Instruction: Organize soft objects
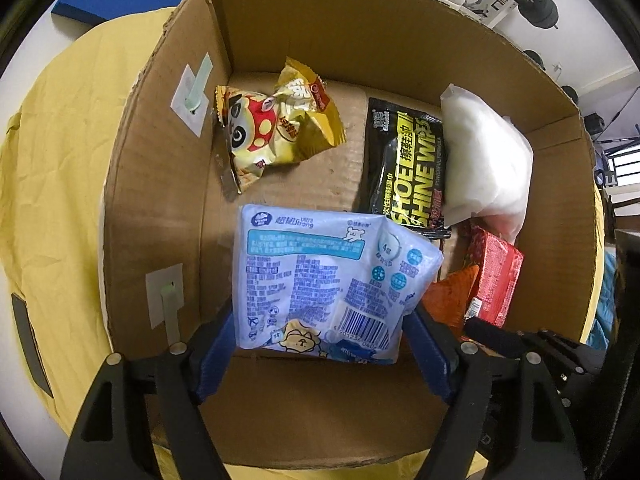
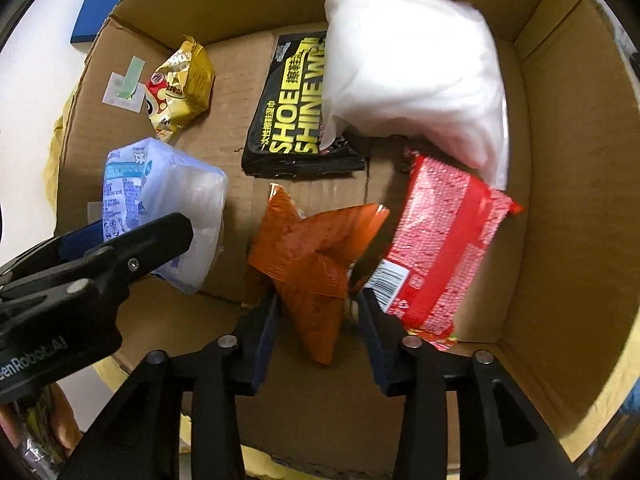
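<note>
left tongs (image 1: 320, 336) clamped on tissue pack (image 1: 320, 280) | right tongs (image 2: 320, 316) clamped on orange packet (image 2: 312, 264) | both over box (image 1: 160, 200) | red packet (image 2: 444, 240) touching orange one

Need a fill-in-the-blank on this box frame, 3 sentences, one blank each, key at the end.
1. The left gripper grips a pale ____ tissue pack.
2. The right gripper is shut on a crumpled ____ snack bag.
3. The white pillow pack lies partly over the black pack labelled SHOE SHINE ____.

Missing words: blue; orange; WIPES
</note>
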Tool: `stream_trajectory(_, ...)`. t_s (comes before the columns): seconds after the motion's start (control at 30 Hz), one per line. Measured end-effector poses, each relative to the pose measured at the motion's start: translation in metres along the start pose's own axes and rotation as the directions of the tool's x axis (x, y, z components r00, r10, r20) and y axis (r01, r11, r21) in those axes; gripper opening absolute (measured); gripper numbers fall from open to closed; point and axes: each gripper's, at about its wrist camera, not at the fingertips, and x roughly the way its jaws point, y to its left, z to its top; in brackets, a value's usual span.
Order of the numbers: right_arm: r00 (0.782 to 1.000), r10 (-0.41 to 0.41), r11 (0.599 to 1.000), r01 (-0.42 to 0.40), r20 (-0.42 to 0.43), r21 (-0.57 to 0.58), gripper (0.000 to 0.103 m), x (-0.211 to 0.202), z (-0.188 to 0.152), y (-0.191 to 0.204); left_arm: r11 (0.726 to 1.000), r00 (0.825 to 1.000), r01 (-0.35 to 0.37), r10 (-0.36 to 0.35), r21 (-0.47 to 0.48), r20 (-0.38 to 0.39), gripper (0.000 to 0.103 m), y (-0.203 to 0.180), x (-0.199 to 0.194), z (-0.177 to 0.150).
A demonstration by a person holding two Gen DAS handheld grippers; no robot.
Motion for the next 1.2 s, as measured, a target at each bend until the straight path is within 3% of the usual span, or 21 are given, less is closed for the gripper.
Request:
stream_trajectory(0.1, 1.0, -0.013, 1.0, 0.013, 0.017, 0.007, 0.055, -0.008, -0.001, -0.004, 1.0, 1.0, -0.018, 0.018, -0.002, 0.007, 0.078, -0.003, 0.0, -0.002)
stream_trajectory(0.27, 0.998, -0.047, 0.999, 0.046, 0.047, 0.026, 0.058, -0.022, -0.001, -0.015, 1.0, 0.999, -0.028, 0.028, -0.003, 0.022, 0.08, -0.007, -0.006, -0.006)
stream_trajectory(0.43, 0.993, -0.086, 0.995, 0.082, 0.081, 0.052, 0.072, -0.034, -0.001, -0.027, 0.999, 0.998, -0.043, 0.043, 0.007, 0.056, 0.088, -0.012, -0.016, -0.01)
stream_trajectory(0.5, 0.99, -0.105, 0.993, 0.099, 0.094, 0.059, 0.085, -0.038, -0.003, -0.031, 0.997, 0.994, -0.07, 0.069, 0.013, 0.083, 0.094, -0.014, -0.02, -0.011)
stream_trajectory(0.6, 0.982, -0.145, 0.988, 0.137, 0.123, 0.068, 0.091, -0.045, -0.004, -0.035, 0.994, 0.988, -0.11, 0.106, 0.025, 0.112, 0.103, -0.019, -0.025, -0.01)
stream_trajectory(0.7, 0.975, -0.166, 0.985, 0.157, 0.146, 0.074, 0.103, -0.053, -0.007, -0.034, 0.993, 0.985, -0.114, 0.11, 0.027, 0.13, 0.103, -0.018, -0.029, -0.008)
stream_trajectory(1.07, 0.963, -0.192, 0.979, 0.175, 0.187, 0.103, 0.103, -0.079, -0.016, -0.041, 0.991, 0.976, -0.126, 0.117, 0.035, 0.182, 0.103, -0.024, -0.05, -0.013)
stream_trajectory(1.2, 0.958, -0.186, 0.98, 0.166, 0.218, 0.106, 0.103, -0.097, -0.025, -0.042, 0.986, 0.963, -0.161, 0.15, 0.034, 0.224, 0.103, -0.03, -0.068, -0.019)
